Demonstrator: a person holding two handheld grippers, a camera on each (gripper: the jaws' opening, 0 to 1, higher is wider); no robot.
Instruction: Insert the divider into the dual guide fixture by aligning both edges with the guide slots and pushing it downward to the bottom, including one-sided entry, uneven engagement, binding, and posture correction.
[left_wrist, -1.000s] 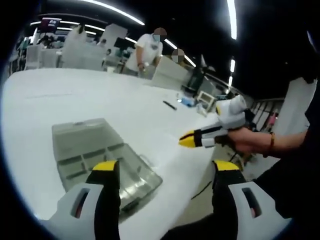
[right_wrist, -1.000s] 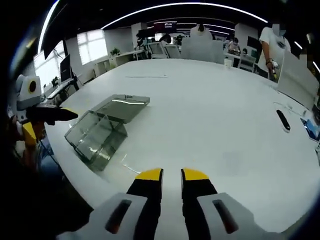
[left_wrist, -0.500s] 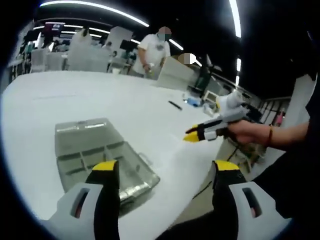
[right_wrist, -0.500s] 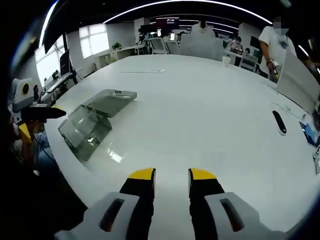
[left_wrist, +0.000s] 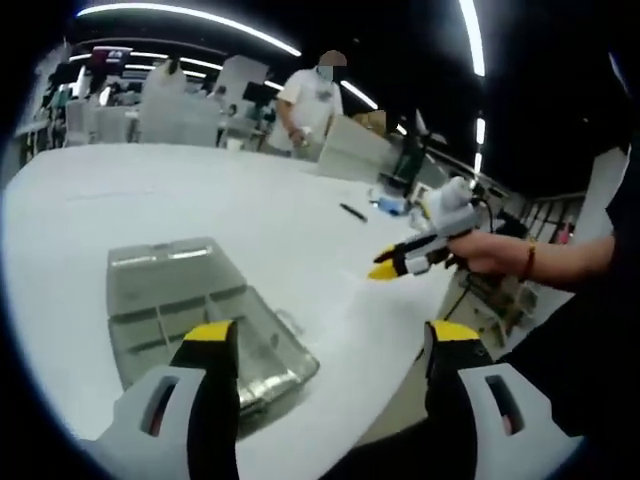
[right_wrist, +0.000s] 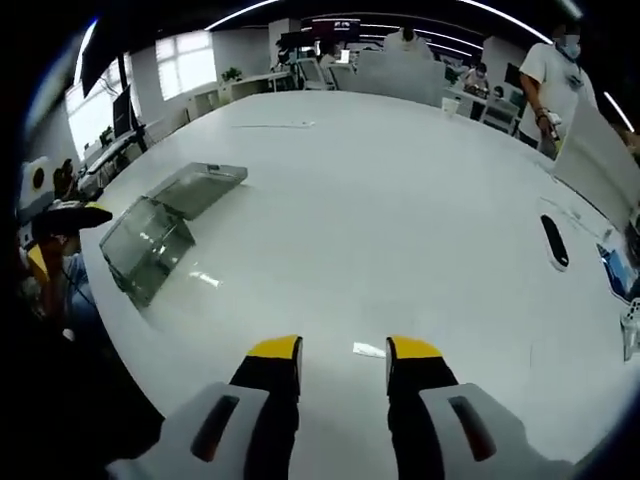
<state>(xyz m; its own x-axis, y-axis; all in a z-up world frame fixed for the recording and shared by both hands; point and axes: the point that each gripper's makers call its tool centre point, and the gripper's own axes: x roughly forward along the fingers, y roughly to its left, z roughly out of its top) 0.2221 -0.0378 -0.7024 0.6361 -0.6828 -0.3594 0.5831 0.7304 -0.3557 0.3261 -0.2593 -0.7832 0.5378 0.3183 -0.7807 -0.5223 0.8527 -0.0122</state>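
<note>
A clear plastic compartment box (left_wrist: 190, 310) lies on the white table (left_wrist: 200, 200) with its lid folded open; the right gripper view has it at the left (right_wrist: 160, 225). My left gripper (left_wrist: 332, 340) hovers just in front of the box, jaws wide apart and holding nothing. My right gripper (right_wrist: 345, 352) stands open low over the table, and a small flat white piece (right_wrist: 368, 350) lies on the table between its tips. The left gripper view shows that right gripper (left_wrist: 398, 265) held in a hand, to the right of the box.
A black pen-like object (right_wrist: 553, 240) lies on the table at the far right, near some small items at the edge. A person (left_wrist: 305, 100) stands beyond the far side. The table edge (right_wrist: 120, 330) runs close below the box.
My right gripper's jaws have spread wider. The small white piece now shows between its tips. The right gripper view has shifted over the table; the left gripper has hardly moved.
</note>
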